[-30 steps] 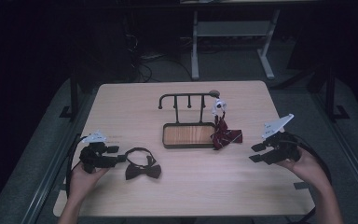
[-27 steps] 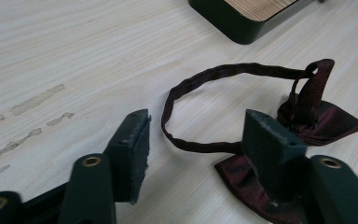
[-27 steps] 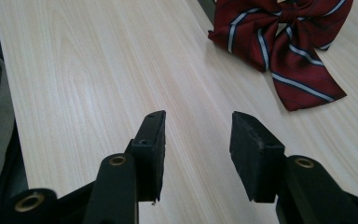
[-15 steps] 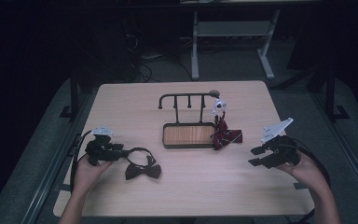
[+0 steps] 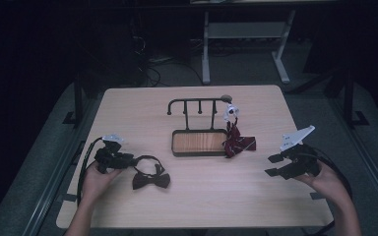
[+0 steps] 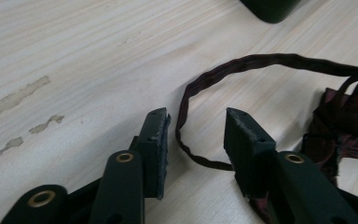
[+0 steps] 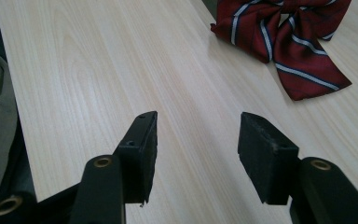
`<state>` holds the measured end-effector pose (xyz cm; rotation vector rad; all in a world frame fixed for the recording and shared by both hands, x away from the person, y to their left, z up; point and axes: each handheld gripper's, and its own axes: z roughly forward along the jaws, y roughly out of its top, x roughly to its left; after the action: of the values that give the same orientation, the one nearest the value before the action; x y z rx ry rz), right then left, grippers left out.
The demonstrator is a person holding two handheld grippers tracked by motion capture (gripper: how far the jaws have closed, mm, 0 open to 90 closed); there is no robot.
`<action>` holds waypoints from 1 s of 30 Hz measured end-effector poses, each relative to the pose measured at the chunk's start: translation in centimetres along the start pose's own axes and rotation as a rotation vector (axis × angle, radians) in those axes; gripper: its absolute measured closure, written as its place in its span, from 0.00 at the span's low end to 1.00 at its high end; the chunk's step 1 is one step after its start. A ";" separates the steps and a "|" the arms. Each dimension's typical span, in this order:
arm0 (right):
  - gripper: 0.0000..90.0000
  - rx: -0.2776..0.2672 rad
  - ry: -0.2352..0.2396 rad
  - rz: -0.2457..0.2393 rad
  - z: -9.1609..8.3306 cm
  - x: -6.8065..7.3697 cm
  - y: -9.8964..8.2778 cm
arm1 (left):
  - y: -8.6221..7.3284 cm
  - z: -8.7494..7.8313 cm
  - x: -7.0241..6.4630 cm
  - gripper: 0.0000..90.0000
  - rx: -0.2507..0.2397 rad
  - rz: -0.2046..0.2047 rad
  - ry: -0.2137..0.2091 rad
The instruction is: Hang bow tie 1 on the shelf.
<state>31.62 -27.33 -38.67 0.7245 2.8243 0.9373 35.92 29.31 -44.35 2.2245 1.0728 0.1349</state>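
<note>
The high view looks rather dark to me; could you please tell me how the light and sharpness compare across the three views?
High view: dim, the room around the table nearly black, the dark bow tie hard to make out. Left gripper view: bright wood, the strap sharp, with a soft shadow beneath it. Right gripper view: evenly lit, the striped bow tie crisp, no glare.

Three cameras: one fixed overhead, one riding on each gripper.

The high view looks forward and down over the whole table (image 5: 197, 206) from the person's side. The left gripper view sits low and close, facing the dark bow tie (image 6: 340, 121) and its strap (image 6: 223, 74); the right gripper view, equally close, faces the striped bow tie (image 7: 284, 37). Both ties also show from above.
</note>
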 end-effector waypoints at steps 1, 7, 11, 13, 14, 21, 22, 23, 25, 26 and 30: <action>0.52 -0.001 0.001 -0.002 0.1 0.0 0.0 | -0.1 0.0 0.0 0.68 -0.006 -0.006 -0.002; 0.51 0.008 0.004 0.005 0.4 0.0 -0.2 | -0.2 0.3 0.0 0.75 0.016 0.009 0.008; 0.51 0.006 0.004 0.002 0.4 0.0 -0.2 | -0.1 0.5 -0.1 0.76 0.028 0.007 0.019; 0.51 0.006 0.003 0.001 0.4 0.1 -0.2 | -0.1 0.7 -0.1 0.76 0.031 0.009 0.029; 0.51 0.006 0.003 0.002 0.4 0.1 -0.2 | -0.1 0.8 -0.1 0.76 0.038 0.013 0.036; 0.51 0.003 0.002 -0.005 0.4 0.1 -0.3 | 0.1 1.1 -0.4 0.82 0.065 0.044 0.051; 0.51 0.003 0.003 -0.002 0.4 0.1 -0.3 | 0.1 1.1 -0.4 0.83 0.067 0.049 0.052; 0.51 0.003 0.002 -0.002 0.4 0.1 -0.3 | 0.1 1.1 -0.4 0.85 0.069 0.054 0.052; 0.51 0.003 0.001 -0.003 0.4 0.1 -0.3 | 0.2 1.2 -0.4 0.88 0.071 0.063 0.052; 0.51 0.003 0.002 -0.002 0.4 0.1 -0.3 | 0.2 1.2 -0.5 0.90 0.072 0.070 0.054; 0.51 0.002 0.002 -0.011 0.4 0.1 -0.3 | 0.1 1.2 -0.6 0.96 0.076 0.072 0.051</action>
<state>31.52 -27.28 -39.13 0.7077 2.8285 0.9334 36.06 28.18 -45.11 2.3404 1.0412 0.1851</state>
